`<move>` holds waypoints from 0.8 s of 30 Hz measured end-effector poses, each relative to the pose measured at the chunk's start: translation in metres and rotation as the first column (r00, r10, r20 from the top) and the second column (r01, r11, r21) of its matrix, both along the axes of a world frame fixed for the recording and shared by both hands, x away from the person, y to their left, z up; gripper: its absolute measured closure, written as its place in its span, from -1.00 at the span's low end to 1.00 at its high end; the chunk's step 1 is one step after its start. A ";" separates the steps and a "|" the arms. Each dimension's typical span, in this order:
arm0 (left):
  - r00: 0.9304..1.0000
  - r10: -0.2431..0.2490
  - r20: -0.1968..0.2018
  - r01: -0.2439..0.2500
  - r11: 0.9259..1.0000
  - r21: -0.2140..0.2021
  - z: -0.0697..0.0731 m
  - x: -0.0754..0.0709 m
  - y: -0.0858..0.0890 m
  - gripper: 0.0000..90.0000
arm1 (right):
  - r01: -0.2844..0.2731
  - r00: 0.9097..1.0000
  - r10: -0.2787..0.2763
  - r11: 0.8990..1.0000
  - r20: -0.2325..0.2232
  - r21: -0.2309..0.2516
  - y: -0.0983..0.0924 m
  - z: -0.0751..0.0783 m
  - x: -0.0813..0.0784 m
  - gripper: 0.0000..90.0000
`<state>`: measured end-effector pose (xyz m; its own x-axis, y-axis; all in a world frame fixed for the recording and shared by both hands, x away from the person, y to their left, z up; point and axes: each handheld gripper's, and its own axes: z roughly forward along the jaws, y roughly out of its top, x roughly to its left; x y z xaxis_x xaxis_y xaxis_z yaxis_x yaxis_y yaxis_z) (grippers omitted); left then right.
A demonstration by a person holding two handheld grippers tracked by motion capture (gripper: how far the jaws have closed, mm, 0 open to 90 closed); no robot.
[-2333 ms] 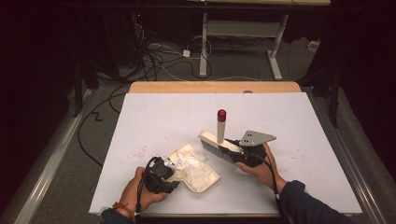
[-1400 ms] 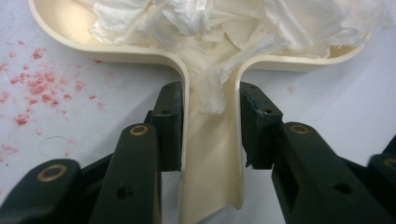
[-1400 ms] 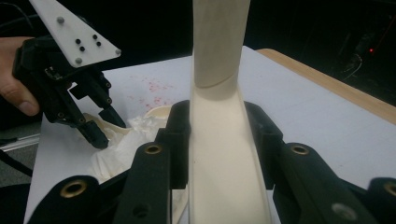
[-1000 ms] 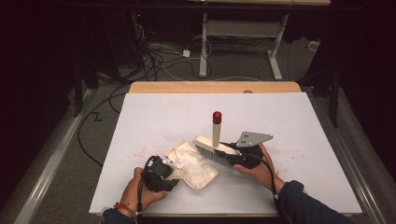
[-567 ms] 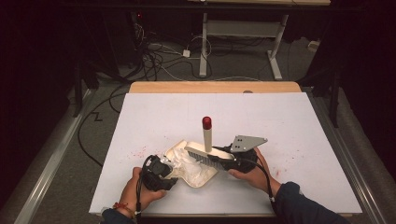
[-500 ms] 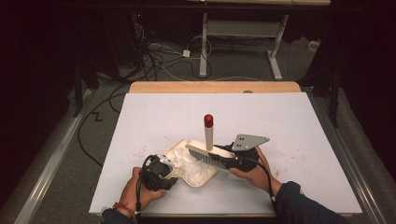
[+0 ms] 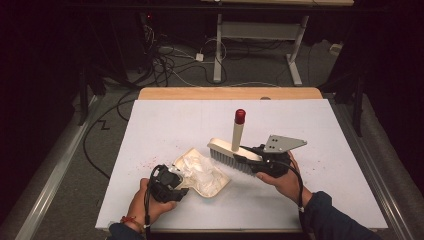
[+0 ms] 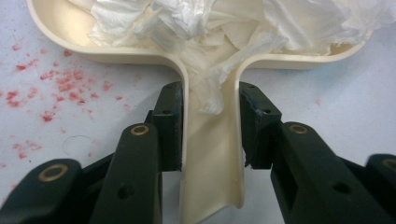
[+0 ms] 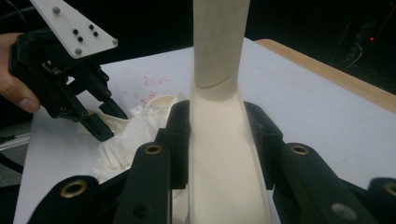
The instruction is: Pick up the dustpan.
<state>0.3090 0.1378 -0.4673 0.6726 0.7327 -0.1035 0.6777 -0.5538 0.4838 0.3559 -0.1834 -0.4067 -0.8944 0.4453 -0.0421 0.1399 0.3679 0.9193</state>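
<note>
The left tongs (image 8: 210,135) pinch the handle of the cream dustpan (image 7: 212,182), which lies flat near the worktop's (image 7: 165,120) front edge with crumpled white paper (image 7: 197,170) in it. The right tongs (image 9: 217,140) clamp the brush (image 7: 231,155), raised just beside the pan's far rim, its red-tipped handle upright.

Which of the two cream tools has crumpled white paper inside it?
The dustpan, held at its handle by the left gripper. The brush in the right gripper has bristles and a red-tipped handle instead.
</note>
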 end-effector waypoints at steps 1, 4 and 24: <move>1.000 0.001 0.002 -0.001 1.000 0.003 0.000 0.000 0.000 0.39 | -0.004 1.000 0.004 1.000 -0.013 0.002 0.000 0.000 0.001 0.52; 1.000 0.009 0.006 -0.009 1.000 0.006 0.000 0.001 0.001 0.39 | -0.028 0.998 0.027 0.999 -0.052 -0.023 0.005 -0.007 0.001 0.52; 0.998 0.061 0.006 -0.061 0.998 -0.010 -0.003 0.005 0.014 0.39 | -0.076 0.994 0.074 0.997 -0.078 -0.013 -0.013 0.008 -0.012 0.52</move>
